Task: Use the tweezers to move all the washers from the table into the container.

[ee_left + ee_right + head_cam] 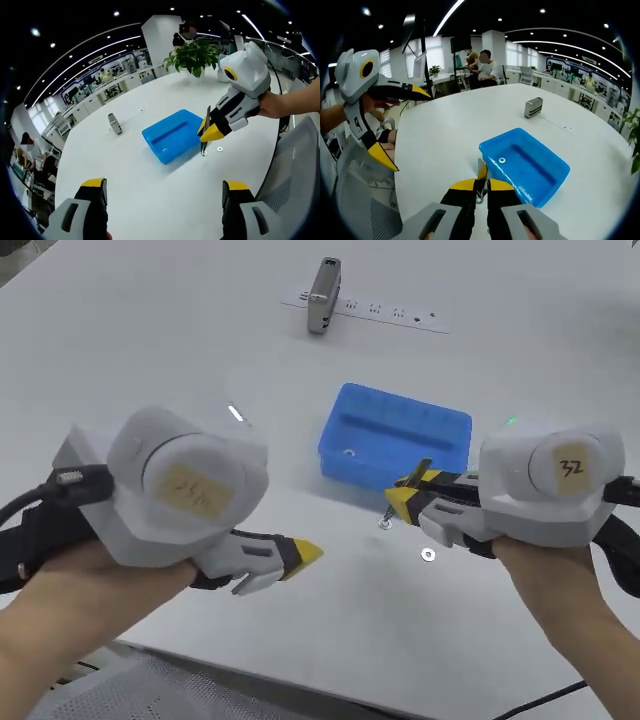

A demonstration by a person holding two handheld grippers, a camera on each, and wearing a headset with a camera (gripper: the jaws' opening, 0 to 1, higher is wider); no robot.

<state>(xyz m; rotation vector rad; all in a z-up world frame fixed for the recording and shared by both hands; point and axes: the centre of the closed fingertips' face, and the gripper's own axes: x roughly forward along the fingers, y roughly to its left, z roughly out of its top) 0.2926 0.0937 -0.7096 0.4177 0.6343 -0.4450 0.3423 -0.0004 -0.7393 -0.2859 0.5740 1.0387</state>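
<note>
currently the right gripper has its jaws pinched together on thin metal tweezers, tips pointing down at the white table just in front of the blue container. cannot tell if the tips hold anything. one small silver ring washer lies flat on the table, near the tweezer tips and right of them in the head view. another washer sits inside the container, near its left end. the left gripper hovers over the table with jaws wide apart, holding nothing, well left of the container. a grey block stands on a power strip at the far side.
</note>
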